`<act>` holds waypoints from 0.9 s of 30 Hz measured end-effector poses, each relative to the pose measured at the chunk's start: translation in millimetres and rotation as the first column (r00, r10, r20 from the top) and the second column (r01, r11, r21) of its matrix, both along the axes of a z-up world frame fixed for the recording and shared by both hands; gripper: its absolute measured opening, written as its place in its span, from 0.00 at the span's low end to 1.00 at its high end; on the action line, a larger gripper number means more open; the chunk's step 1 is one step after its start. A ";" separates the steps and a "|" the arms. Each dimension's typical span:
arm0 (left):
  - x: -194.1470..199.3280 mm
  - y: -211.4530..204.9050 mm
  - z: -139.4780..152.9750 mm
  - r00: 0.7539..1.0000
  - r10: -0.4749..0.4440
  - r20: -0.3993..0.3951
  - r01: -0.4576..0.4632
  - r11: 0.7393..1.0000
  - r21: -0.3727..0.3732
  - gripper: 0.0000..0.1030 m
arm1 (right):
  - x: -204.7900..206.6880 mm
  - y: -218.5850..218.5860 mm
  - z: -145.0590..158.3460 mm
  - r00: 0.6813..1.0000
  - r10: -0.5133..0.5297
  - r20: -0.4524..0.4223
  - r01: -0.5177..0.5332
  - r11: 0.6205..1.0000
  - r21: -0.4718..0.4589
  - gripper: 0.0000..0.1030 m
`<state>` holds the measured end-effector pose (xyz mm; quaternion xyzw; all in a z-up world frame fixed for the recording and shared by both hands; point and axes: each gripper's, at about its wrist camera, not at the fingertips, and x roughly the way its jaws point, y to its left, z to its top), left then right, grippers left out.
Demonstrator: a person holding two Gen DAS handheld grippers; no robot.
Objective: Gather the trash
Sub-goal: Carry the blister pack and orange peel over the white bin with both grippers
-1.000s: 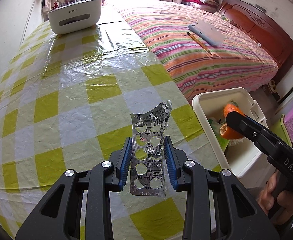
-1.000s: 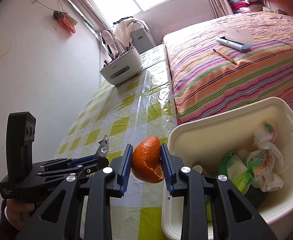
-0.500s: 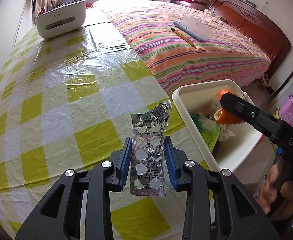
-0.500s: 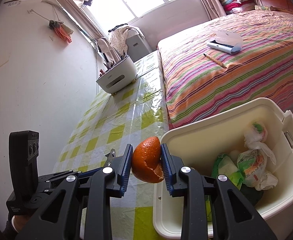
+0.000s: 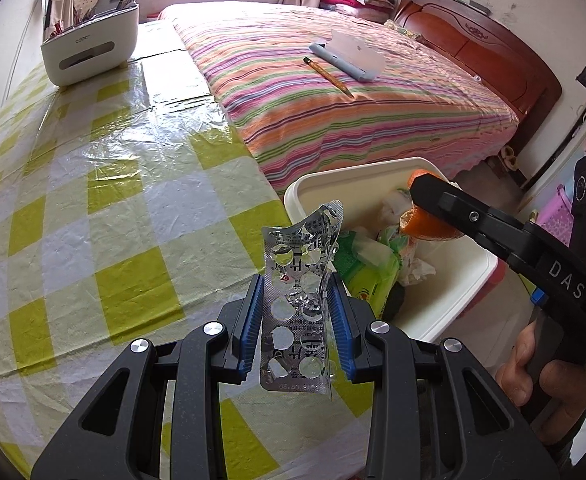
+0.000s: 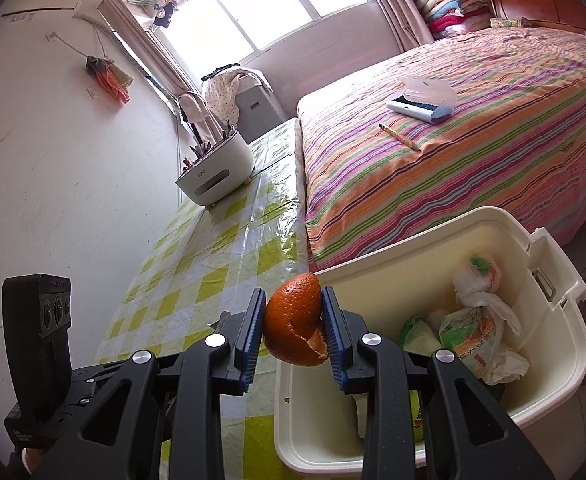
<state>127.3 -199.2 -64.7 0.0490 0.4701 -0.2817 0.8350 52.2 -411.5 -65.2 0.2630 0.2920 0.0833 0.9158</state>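
My left gripper [image 5: 296, 300] is shut on a silver, emptied pill blister pack [image 5: 299, 292] that stands upright between the blue pads, over the table's right edge beside the bin. A cream plastic trash bin [image 5: 317, 190] sits below, between table and bed, holding green packets and tied plastic bags [image 6: 473, 328]. My right gripper [image 6: 293, 320] is shut on a piece of orange peel [image 6: 295, 316], held over the bin's near-left rim [image 6: 373, 252]. From the left wrist camera, the right gripper [image 5: 421, 196] hangs above the bin with the orange peel [image 5: 425, 224] under its fingers.
The table wears a yellow-and-white checked plastic cloth [image 5: 93, 200]. A white organiser box [image 5: 89, 50] with pens stands at its far end. A bed with a striped cover [image 5: 353, 92] runs along the right, carrying a pencil [image 5: 327, 76] and a case [image 5: 349, 58]. A hand [image 5: 541, 380] grips the right tool.
Both grippers have shifted right, toward the bin. The bin now fills more of each view and the orange peel hangs over its inside. Both grips are unchanged.
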 end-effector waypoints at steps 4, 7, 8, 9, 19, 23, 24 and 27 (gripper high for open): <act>-2.5 -7.8 -0.3 1.000 -0.013 0.000 0.013 1.000 -0.002 0.30 | -1.7 -8.2 -0.5 1.000 -0.025 0.002 0.025 1.000 0.003 0.27; -4.0 -15.0 -0.4 1.000 -0.023 -0.002 0.023 1.000 -0.006 0.30 | -3.9 -14.2 -0.1 0.999 -0.049 0.006 0.049 0.999 -0.005 0.27; -4.5 -17.9 -0.2 1.000 -0.027 -0.001 0.027 1.000 -0.007 0.30 | -4.2 -16.3 -0.2 0.998 -0.055 0.007 0.055 0.998 -0.003 0.27; -5.2 -20.0 0.3 1.000 -0.031 0.001 0.031 0.999 -0.008 0.30 | -4.6 -18.5 -0.4 0.998 -0.061 0.008 0.061 0.998 0.002 0.28; -10.2 -40.3 -3.1 0.998 -0.049 0.033 0.049 0.999 0.008 0.30 | -10.0 -35.0 -1.3 0.993 -0.118 0.015 0.118 0.993 0.020 0.28; -14.1 -45.5 -2.4 0.997 -0.054 0.060 0.053 0.998 0.026 0.30 | -11.9 -38.5 -0.2 0.991 -0.132 0.020 0.131 0.991 0.018 0.28; -15.4 -47.5 -2.2 0.996 -0.057 0.066 0.055 0.998 0.030 0.30 | -12.7 -39.1 -0.1 0.990 -0.136 0.021 0.135 0.991 0.017 0.28; -17.4 -51.5 -1.0 0.995 -0.063 0.081 0.060 0.998 0.037 0.30 | -13.5 -41.8 -0.4 0.989 -0.146 0.022 0.145 0.989 0.021 0.28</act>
